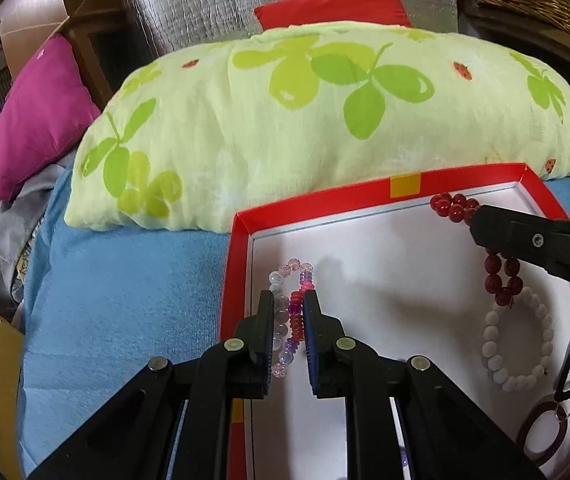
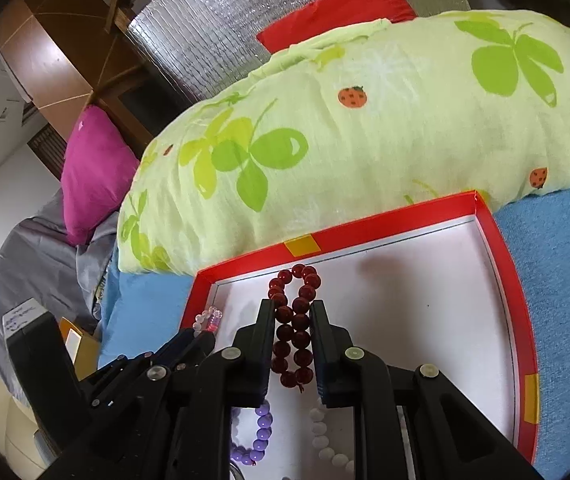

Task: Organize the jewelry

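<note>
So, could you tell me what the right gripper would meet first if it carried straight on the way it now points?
Probably the white floor of the red box: the right gripper, shut on the dark red bead bracelet, slopes down towards it, with the green pillow beyond. Depth is unclear.

purple bracelet [image 2: 259,436] half hidden behind fingers [image 2: 263,344]

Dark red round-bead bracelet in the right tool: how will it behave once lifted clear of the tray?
The dark red round-bead bracelet will probably hang limp: its loop is already squeezed into two parallel strands between the right tool. Glossy round beads suggest it may slip. If dropped on the red-rimmed white tray, it will likely settle rather than roll.
</note>
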